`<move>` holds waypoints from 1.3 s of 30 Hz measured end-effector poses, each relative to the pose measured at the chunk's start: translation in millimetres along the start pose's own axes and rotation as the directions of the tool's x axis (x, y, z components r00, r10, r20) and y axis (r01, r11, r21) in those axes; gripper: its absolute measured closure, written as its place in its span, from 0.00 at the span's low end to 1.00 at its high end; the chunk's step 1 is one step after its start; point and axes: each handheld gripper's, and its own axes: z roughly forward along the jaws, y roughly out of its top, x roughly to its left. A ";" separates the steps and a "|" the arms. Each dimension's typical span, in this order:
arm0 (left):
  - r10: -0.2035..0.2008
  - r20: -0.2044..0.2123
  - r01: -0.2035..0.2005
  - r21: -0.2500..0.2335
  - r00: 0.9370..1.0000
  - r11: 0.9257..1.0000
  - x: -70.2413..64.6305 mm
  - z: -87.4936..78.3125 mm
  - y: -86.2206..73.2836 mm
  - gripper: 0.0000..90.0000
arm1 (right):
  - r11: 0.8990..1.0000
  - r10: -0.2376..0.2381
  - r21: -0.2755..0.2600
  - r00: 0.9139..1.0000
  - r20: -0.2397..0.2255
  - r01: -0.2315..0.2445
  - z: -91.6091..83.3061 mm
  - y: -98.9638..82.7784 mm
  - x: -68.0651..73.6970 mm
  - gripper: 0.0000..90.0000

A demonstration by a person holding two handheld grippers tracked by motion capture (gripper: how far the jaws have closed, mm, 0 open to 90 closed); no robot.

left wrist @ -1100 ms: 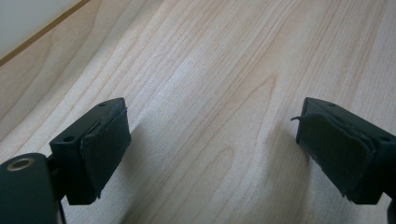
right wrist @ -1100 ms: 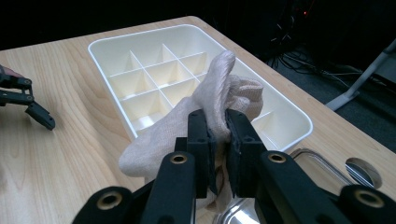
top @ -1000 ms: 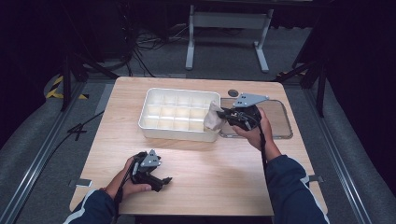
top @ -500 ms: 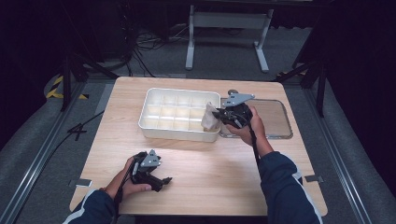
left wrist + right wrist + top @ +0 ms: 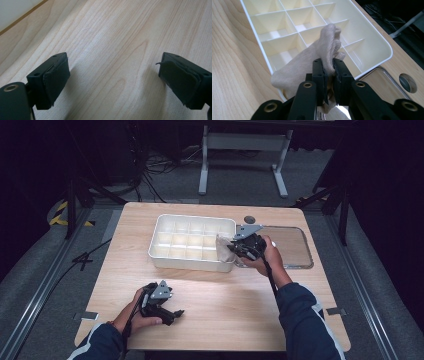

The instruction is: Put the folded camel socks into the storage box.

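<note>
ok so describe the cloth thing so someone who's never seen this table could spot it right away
Start at the white divided tray in the middle of the wooden table and go to its near right corner, beside the clear lid. There the right tool is shut on a crumpled beige cloth that hangs over the tray's rim. It is the one soft, wrinkled thing among hard plastic and wood.

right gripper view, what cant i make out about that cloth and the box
- Lower end of the cloth: right gripper view, hidden behind the right gripper and cut off by the bottom edge.
- Compartment under the cloth in the white box: covered.
- Cloth's weave: high view, too small.
</note>
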 end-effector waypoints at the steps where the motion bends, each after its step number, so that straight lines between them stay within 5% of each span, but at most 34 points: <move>1: 0.000 0.000 0.000 0.000 1.000 1.000 0.0 0.1 0.0 0.11 | 1.000 -0.008 0.006 1.000 -0.001 0.008 0.9 -0.1 -0.2 0.90; 4: -0.001 0.000 0.001 0.000 1.000 1.000 -0.1 0.0 0.0 0.11 | 0.999 -0.031 0.030 0.999 -0.011 0.032 3.3 1.3 1.5 0.90; 7: -0.004 0.001 0.004 -0.003 1.000 1.000 -0.2 0.2 -0.1 0.11 | 0.991 -0.104 0.085 0.995 -0.003 0.104 8.9 5.4 7.3 0.90; 10: -0.005 0.001 0.005 -0.004 1.000 1.000 -0.3 0.3 -0.1 0.11 | 0.979 -0.143 0.142 0.990 -0.010 0.143 17.3 9.6 11.1 0.90; 14: -0.005 0.000 0.005 -0.003 1.000 1.000 -0.3 0.2 -0.1 0.11 | 0.952 -0.172 0.242 0.982 -0.078 0.186 37.0 6.8 18.5 0.90; 19: -0.005 0.001 0.005 -0.003 1.000 1.000 -0.3 0.2 -0.1 0.11 | 0.970 -0.078 0.221 0.990 -0.116 0.103 39.9 2.9 8.2 0.90; 22: -0.004 0.003 0.004 0.002 1.000 1.000 -0.1 -0.2 0.2 0.11 | 0.966 -0.047 0.245 0.991 -0.128 0.078 42.0 4.3 5.8 0.90; 26: -0.004 0.001 0.004 -0.004 1.000 1.000 -0.3 0.4 0.0 0.11 | 0.947 -0.024 0.313 0.990 -0.138 0.067 49.3 9.5 5.8 0.90; 32: -0.004 0.002 0.004 -0.005 1.000 1.000 -0.3 0.5 -0.1 0.11 | 0.903 -0.018 0.422 0.988 -0.156 0.083 63.4 15.6 8.0 0.90; 37: -0.003 0.002 0.003 -0.004 1.000 1.000 -0.2 0.4 -0.1 0.11 | 0.878 -0.009 0.470 0.984 -0.175 0.092 68.8 19.8 6.3 0.90; 39: -0.004 0.002 0.004 -0.004 1.000 1.000 -0.3 0.5 -0.1 0.11 | 0.877 -0.002 0.473 0.984 -0.180 0.089 70.1 20.0 6.7 0.91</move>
